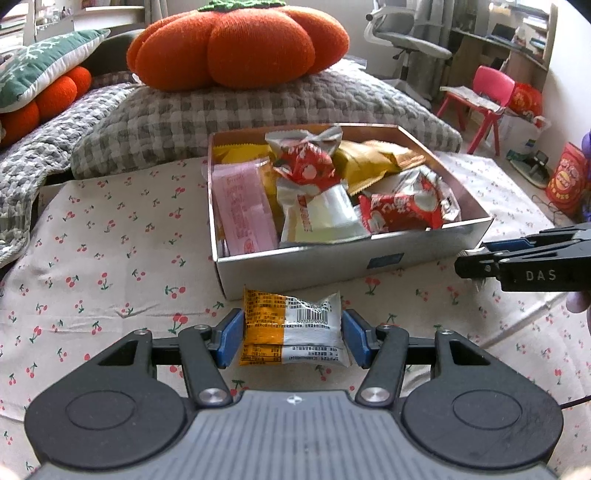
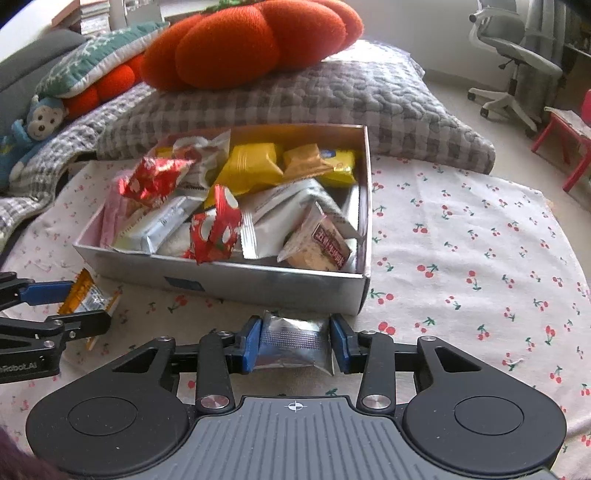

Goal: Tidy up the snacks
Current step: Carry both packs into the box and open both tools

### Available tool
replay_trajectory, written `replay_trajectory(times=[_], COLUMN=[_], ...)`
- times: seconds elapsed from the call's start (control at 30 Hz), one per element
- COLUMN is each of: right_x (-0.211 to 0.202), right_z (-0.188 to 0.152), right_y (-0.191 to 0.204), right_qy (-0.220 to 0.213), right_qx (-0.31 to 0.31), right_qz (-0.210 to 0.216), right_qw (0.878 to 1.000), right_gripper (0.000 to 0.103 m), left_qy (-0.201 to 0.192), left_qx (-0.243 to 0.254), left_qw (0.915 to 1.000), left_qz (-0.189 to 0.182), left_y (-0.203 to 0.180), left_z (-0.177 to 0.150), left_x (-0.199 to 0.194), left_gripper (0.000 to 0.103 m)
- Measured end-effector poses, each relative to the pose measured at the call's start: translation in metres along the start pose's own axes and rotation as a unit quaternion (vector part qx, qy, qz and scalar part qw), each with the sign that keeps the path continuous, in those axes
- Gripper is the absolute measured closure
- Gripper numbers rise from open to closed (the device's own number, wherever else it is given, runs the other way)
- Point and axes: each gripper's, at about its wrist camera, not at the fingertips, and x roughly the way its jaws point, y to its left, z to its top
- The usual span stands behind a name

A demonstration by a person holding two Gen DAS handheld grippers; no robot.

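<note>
A silver cardboard box (image 1: 325, 264) (image 2: 266, 284) on the cherry-print cloth holds several snack packets in red, yellow, pink and white wrappers. In the left wrist view my left gripper (image 1: 293, 334) is shut on an orange-and-silver snack packet (image 1: 291, 326), just in front of the box's near wall. The same packet (image 2: 86, 295) shows at the left of the right wrist view, between the left gripper's fingers (image 2: 48, 288). My right gripper (image 2: 295, 341) is shut on a silver foil packet (image 2: 293, 341) close to the box's near right corner. The right gripper's fingers (image 1: 524, 254) show at the right edge of the left view.
Behind the box lies a grey checked quilt (image 1: 229, 107) with an orange pumpkin cushion (image 1: 236, 44) on top. A red child's chair (image 1: 484, 99) and an office chair (image 1: 406, 33) stand on the floor to the right. A stuffed monkey (image 2: 33, 129) lies at left.
</note>
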Motion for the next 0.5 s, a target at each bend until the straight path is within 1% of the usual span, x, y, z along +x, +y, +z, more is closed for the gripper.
replay_trajectory(times=[0.27, 0.5], right_x=[-0.023, -0.04], right_z=[0.007, 0.022], right_y=[-0.011, -0.022], right_qy=[-0.023, -0.053], right_qx=[0.017, 0.048], right_qz=[0.009, 0.016], right_qw=[1.0, 0.997], right_gripper=[0.064, 0.064], left_qy=[-0.027, -0.064], left_qx=[-0.007, -0.002], left_qw=[0.9996, 0.9977], left_qz=[-0.008, -0.019], left_y=[-0.004, -0.018], left_z=[0.012, 0.031], left_x=[-0.013, -0.019], left_gripper=[0.049, 0.049])
